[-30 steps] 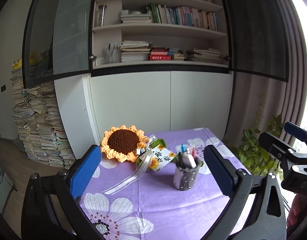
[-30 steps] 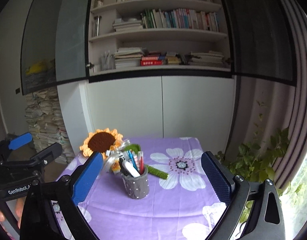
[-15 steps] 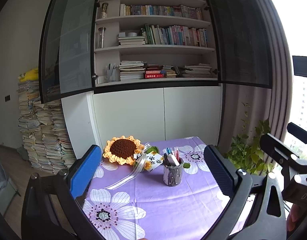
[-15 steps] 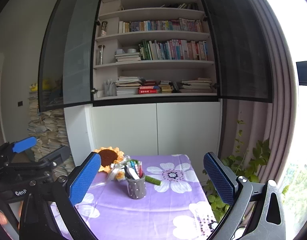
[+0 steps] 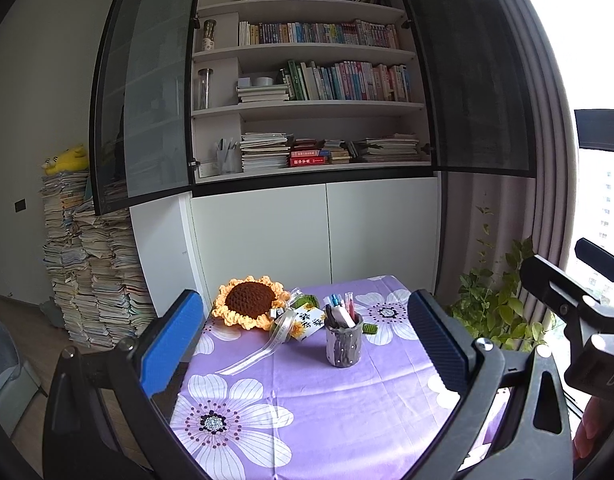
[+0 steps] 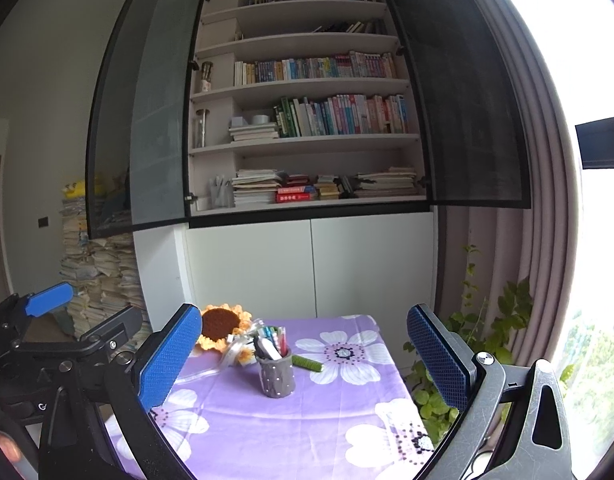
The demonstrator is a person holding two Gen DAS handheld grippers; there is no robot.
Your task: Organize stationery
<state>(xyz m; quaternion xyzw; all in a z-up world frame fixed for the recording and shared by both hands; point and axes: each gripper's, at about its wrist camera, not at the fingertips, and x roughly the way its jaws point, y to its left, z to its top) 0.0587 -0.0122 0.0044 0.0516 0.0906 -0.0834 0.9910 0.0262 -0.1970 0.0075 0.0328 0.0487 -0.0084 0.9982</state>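
Note:
A grey dotted pen holder (image 5: pixel 343 345) (image 6: pixel 276 376) full of pens and markers stands upright on the table with the purple flowered cloth (image 5: pixel 347 408) (image 6: pixel 307 420). A green pen-like stick (image 6: pixel 307 362) lies on the cloth right of the holder. My left gripper (image 5: pixel 305 344) is open and empty, held back above the near edge of the table. My right gripper (image 6: pixel 303 360) is open and empty, also well back from the holder.
A crocheted sunflower (image 5: pixel 249 307) with ribbon and a card (image 5: pixel 307 320) lies left of the holder. Behind stands a white bookcase (image 5: pixel 307 120) with open dark glass doors. Paper stacks (image 5: pixel 87 264) stand left, a plant (image 5: pixel 503 312) and curtain right.
Both grippers have pulled back and risen from the table. The holder looks smaller and more of the bookcase shows. Both stay open.

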